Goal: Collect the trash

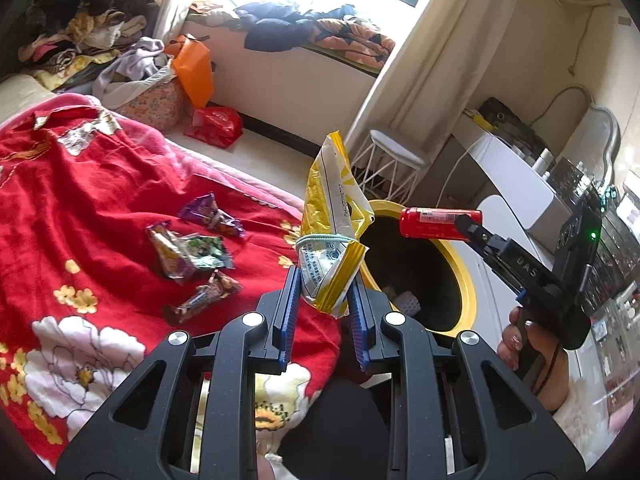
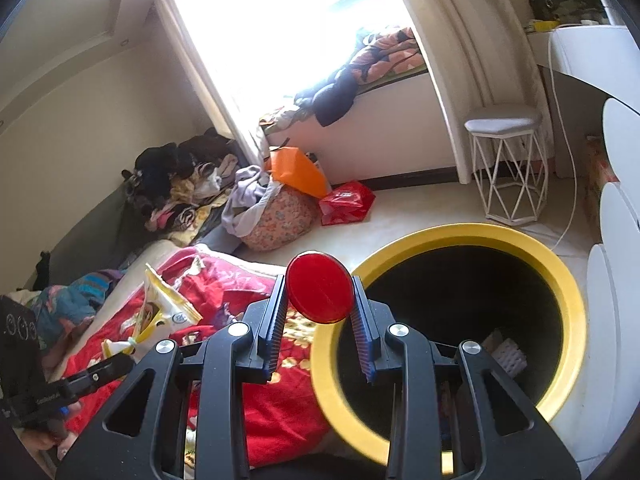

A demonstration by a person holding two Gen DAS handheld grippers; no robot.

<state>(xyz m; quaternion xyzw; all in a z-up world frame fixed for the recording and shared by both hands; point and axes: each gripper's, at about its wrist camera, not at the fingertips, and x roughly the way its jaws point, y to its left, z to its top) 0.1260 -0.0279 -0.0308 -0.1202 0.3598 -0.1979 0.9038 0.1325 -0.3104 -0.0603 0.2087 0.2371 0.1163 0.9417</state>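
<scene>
Ahead of the grippers a bright window [image 2: 280, 20] floods the room with daylight, cream curtain [image 1: 432, 52] beside it. Clothes [image 1: 316, 24] lie heaped on the sill. Below the left gripper spreads a red blanket [image 1: 80, 208]. Ahead right, a white stool [image 2: 508, 168] stands on the pale floor [image 2: 420, 204], near a white dresser [image 1: 516, 176].

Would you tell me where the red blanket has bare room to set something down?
The red blanket lies bare left of the snack wrappers, toward the white flower print. It is crowded between the wrappers and the yellow-rimmed bin, where the left gripper holds the yellow bag.
</scene>
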